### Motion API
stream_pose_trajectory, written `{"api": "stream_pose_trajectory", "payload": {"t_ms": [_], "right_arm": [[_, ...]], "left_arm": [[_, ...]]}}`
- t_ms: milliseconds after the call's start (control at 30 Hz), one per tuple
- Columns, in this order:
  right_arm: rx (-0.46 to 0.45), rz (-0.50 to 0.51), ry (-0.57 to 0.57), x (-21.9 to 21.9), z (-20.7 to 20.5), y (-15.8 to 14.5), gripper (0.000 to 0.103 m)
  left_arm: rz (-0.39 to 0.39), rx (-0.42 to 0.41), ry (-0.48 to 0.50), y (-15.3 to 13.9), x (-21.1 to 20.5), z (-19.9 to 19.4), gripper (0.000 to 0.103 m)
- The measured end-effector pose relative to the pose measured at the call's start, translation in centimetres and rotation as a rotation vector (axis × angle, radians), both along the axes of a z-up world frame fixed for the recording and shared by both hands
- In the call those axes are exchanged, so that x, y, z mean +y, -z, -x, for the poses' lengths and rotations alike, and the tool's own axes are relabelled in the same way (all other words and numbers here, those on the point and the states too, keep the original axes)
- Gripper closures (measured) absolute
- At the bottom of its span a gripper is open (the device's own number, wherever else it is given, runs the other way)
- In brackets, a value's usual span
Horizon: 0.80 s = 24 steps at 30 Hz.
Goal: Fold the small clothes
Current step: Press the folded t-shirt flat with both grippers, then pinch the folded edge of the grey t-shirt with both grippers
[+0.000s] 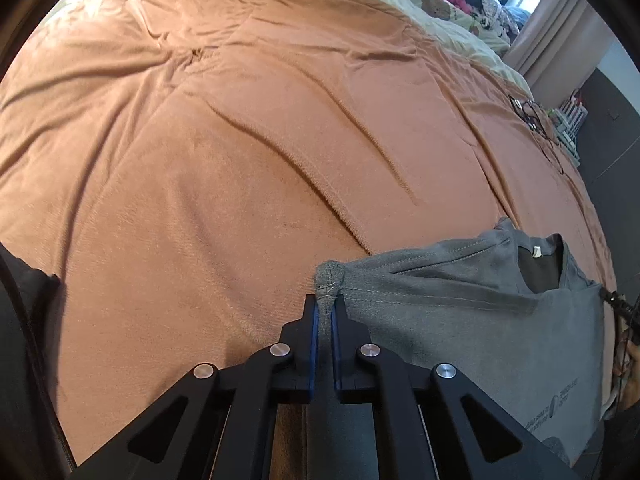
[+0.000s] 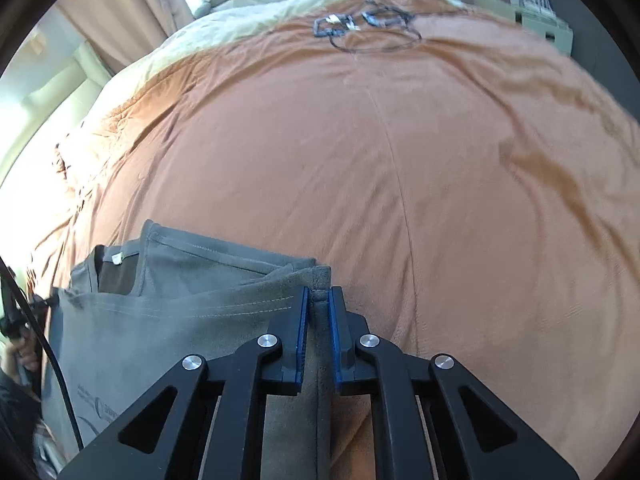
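I'm pinching the shirt (image 1: 472, 312) corners in both claws, left claw (image 1: 325, 308) and right claw (image 2: 318, 300), keeping the edge taut and level while folding it over on the bed (image 1: 240, 140).

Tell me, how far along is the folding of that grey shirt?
Early to midway, I'd guess. Done: the grey T-shirt lies on the orange blanket with its sleeve edges seemingly turned inward. In hand: the left claw and the right claw are each shut on a bunched corner of it. Left: probably carrying those corners over to fold it in half, then smoothing it.
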State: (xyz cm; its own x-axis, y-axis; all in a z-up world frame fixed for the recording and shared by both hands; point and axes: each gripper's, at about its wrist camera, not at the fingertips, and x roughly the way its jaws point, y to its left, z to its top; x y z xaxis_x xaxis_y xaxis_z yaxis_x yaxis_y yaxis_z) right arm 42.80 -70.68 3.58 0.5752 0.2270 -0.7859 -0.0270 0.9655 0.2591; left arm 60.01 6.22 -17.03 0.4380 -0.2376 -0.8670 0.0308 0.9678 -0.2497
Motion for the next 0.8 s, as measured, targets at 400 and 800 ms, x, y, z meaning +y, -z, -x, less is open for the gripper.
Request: {"api": "stream_pose_trajectory", "payload": {"t_ms": [400, 800], "right_arm": [[-0.127, 0.054, 0.015, 1.7, 4.4, -5.9, 0.097], [-0.181, 0.089, 0.050, 3.0, 2.5, -7.7, 0.097]], "left_arm": [[-0.065, -0.144, 0.016, -7.6, -0.5, 2.4, 0.099], [-0.137, -0.169, -0.047, -8.9, -0.5, -1.7, 0.099]]}}
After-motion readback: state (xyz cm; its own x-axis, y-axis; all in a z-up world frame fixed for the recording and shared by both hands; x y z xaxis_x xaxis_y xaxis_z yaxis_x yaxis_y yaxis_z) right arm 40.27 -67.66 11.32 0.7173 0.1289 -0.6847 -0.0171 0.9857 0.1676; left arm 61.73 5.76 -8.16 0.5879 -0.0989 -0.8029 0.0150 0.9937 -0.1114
